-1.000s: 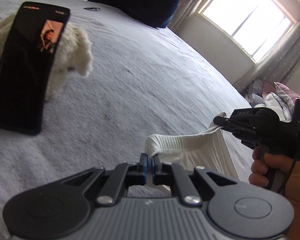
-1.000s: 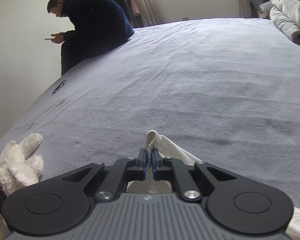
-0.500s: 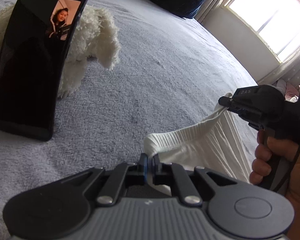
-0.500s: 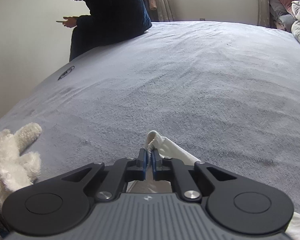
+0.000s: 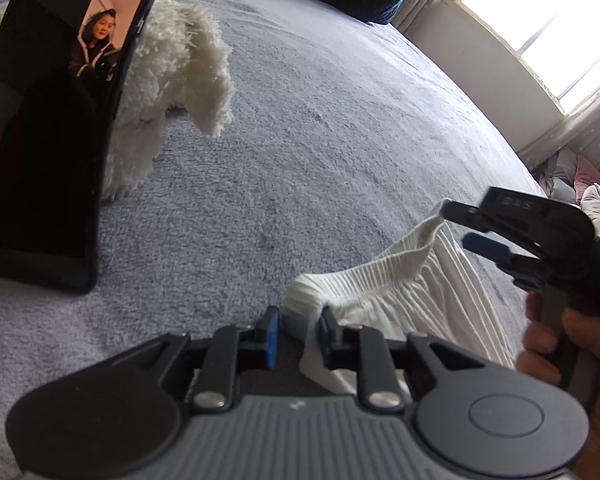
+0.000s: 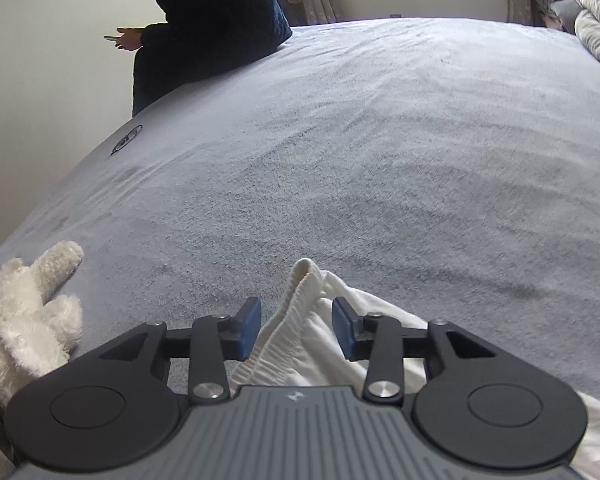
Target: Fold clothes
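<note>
Releasing: left gripper (image 5: 296,336) and right gripper (image 6: 296,330) have just been opening, the white ribbed elastic-waisted garment (image 5: 400,296) loose between their jaws on the grey fleece bedspread (image 6: 380,160); both should withdraw straight back, waistband undisturbed.

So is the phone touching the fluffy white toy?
Cannot tell. In the left wrist view the phone stands upright in front of the fluffy white toy and covers the spot where they would meet, so neither contact nor gap shows.

Two close wrist views across bed (image 6: 380,140)
</note>
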